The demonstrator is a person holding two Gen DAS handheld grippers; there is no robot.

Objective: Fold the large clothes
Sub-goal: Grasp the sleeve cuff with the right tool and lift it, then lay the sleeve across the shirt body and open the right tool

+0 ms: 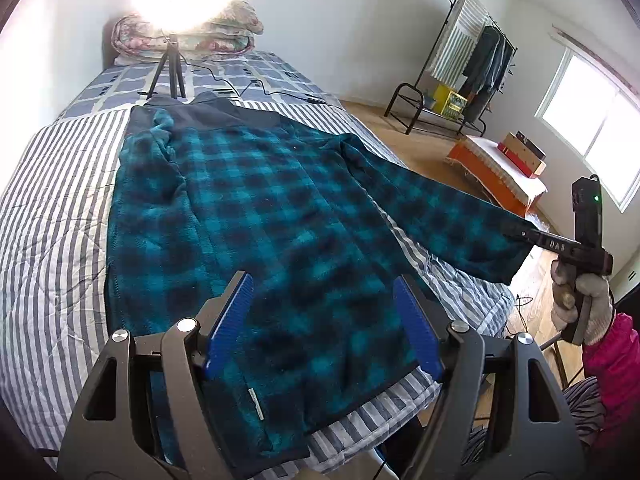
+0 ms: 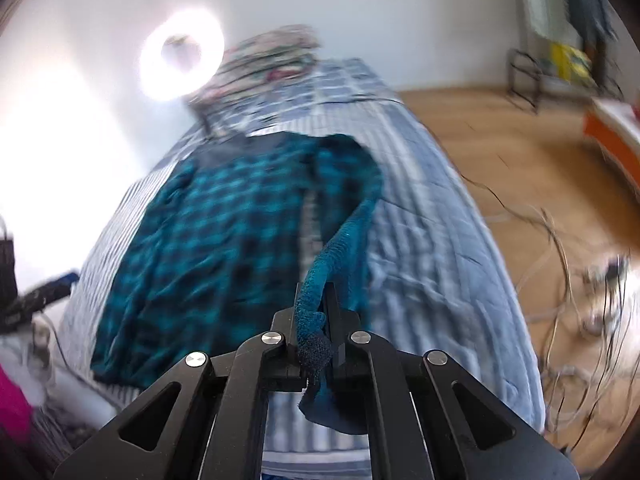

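A teal and dark plaid fleece jacket point(image 1: 260, 208) lies spread on the striped bed point(image 1: 56, 200), collar toward the far end. My left gripper point(image 1: 324, 304) hovers open above the jacket's near hem, its blue pads point(image 1: 230, 320) apart with nothing pinched. My right gripper point(image 2: 316, 296) is shut on the jacket's right sleeve cuff point(image 2: 320, 344). The sleeve point(image 1: 440, 208) stretches out from the shoulder past the bed's right edge, lifted off the mattress. In the left wrist view the right gripper point(image 1: 516, 234) shows at the far right, held by a gloved hand point(image 1: 584, 292).
A ring light on a tripod point(image 1: 172, 68) stands on the bed near folded quilts point(image 1: 224, 36). Cables point(image 1: 256, 88) run across the bed. A clothes rack point(image 1: 472, 60), an orange bench point(image 1: 492, 172) and loose cables on the wooden floor point(image 2: 560, 240) are to the right.
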